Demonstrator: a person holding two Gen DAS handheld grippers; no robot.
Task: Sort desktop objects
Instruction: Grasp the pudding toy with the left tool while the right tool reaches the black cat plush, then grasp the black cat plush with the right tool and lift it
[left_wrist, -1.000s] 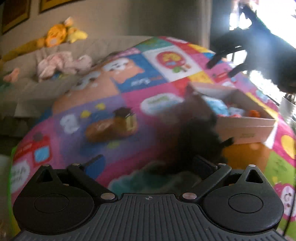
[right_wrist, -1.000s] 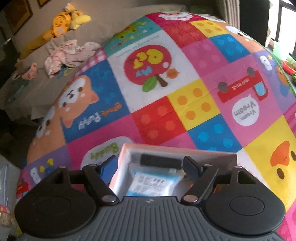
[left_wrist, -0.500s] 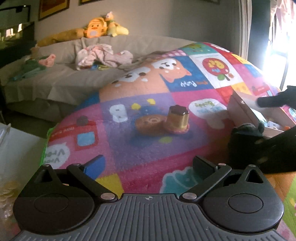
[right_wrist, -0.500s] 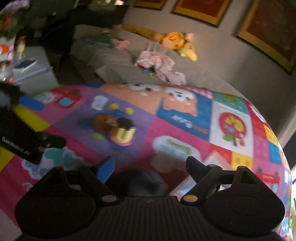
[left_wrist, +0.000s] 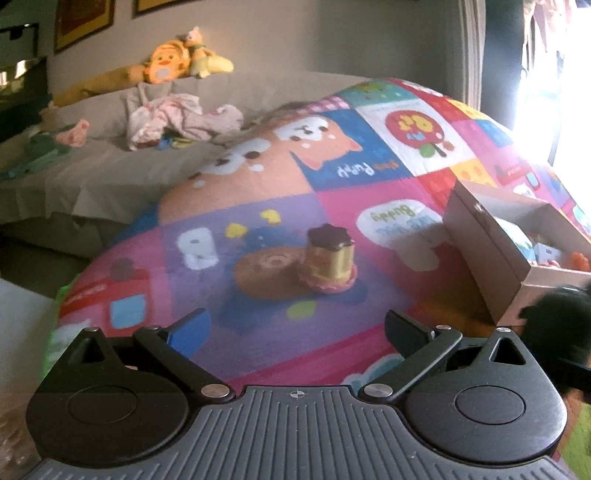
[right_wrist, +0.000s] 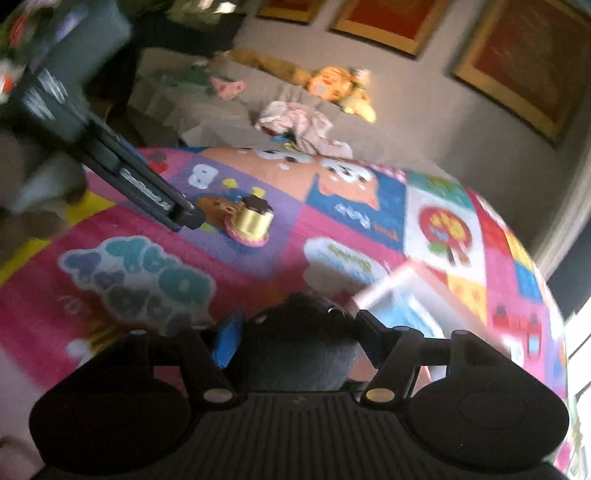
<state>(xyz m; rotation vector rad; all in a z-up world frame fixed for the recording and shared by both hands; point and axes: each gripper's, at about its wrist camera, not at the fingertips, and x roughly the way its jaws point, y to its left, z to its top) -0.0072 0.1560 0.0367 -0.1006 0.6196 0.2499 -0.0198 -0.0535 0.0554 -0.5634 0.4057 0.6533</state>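
**Right gripper closing on the dark fuzzy thing, box is right there**

So the right gripper (right_wrist: 295, 332) has its jaws closing around a dark fuzzy object (right_wrist: 299, 350) sitting between the fingers, low on the play mat (right_wrist: 147, 280). The view is blurry, so I can't swear the pads are pressing on it yet; looks like a close fit but not a firm pinch. My guess is this is the pick-up step, with the open cardboard box (left_wrist: 491, 251) just beside it as the drop spot. It already has stuff inside.

The left gripper (left_wrist: 295, 325) is spread wide with nothing in it, pointed at the gold-wrapped cupcake toy (left_wrist: 328, 262) and the brown donut toy (left_wrist: 266, 271) touching it, further out on the mat.

Tips if it were me: let the jaws finish closing before lifting, since soft plush squishes and slips. Grab the body, not loose fur. Lift clear of the box wall, which is very near, then go over the rim instead of dragging into it.
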